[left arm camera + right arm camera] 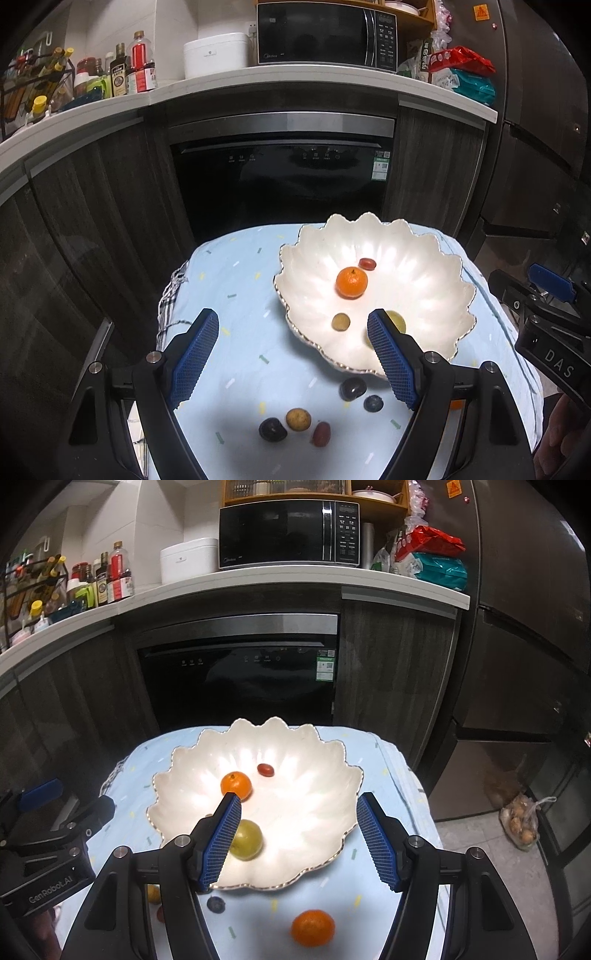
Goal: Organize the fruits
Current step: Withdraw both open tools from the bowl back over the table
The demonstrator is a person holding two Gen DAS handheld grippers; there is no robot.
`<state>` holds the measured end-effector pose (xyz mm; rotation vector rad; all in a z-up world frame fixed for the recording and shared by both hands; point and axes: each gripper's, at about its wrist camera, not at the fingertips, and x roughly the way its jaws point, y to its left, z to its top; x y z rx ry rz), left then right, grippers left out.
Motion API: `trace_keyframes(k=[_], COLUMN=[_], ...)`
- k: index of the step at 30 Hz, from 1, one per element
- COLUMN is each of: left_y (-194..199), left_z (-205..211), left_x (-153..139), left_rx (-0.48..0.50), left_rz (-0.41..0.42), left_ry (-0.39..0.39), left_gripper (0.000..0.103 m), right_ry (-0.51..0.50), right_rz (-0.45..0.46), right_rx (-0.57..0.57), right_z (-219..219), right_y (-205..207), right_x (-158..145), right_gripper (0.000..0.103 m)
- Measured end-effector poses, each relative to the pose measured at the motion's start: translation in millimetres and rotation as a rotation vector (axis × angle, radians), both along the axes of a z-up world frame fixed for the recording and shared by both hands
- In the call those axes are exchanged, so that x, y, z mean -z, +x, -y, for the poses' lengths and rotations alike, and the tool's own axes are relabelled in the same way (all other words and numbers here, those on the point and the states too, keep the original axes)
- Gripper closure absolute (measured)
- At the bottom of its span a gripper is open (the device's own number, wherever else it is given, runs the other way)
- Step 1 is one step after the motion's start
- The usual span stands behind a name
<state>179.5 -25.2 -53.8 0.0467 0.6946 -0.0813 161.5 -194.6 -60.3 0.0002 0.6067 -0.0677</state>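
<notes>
the landmark for all placement is the scalloped white bowl (343,775), which sits on a table covered by a light blue cloth (240,295). nearest the cameras, on the cloth in front of the bowl's near rim, loose fruit waits to be sorted: a dark plum (272,429), a brown-yellow round fruit (298,419) and a small red fruit (321,434) lie clustered together, with a second dark plum (353,388) and a blueberry-like dark fruit (373,403) just beside the rim. a loose mandarin (313,927) lies on the cloth in front of the bowl, between the right gripper's arms. the left gripper (291,365) has its jaws spread with nothing between the pads, and hangs above the cluster. the right gripper (298,843) also stands spread and empty, over the bowl's near rim and above the loose mandarin. inside the bowl, a green-yellow fruit (246,840) sits closest, a small olive-coloured fruit (340,322) beside it, a second mandarin (351,282) near the centre, and a red cherry tomato (367,263) farthest back. judged step: pick one loose fruit per gripper. recommended practice: lower each gripper until the pads straddle a single fruit at its widest line, close gently since soft skins bruise, then lift clear of the scalloped rim before release. round fruit likely rolls on cloth, so approach squarely.
</notes>
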Motion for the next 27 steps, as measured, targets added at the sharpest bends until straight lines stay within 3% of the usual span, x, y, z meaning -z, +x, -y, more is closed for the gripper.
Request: trace_keyframes(k=[27], left_y=[-35.0], left_z=[-21.4], left_x=[44.9], left_rx=[0.025], left_rz=[-0.032], left_ry=[0.029], left_gripper=[0.020], right_ry=[-0.007], right_rz=[-0.046], right_rx=[-0.066], right_z=[-27.5], right_y=[-29.2], right_x=[47.3], right_gripper=[0.037])
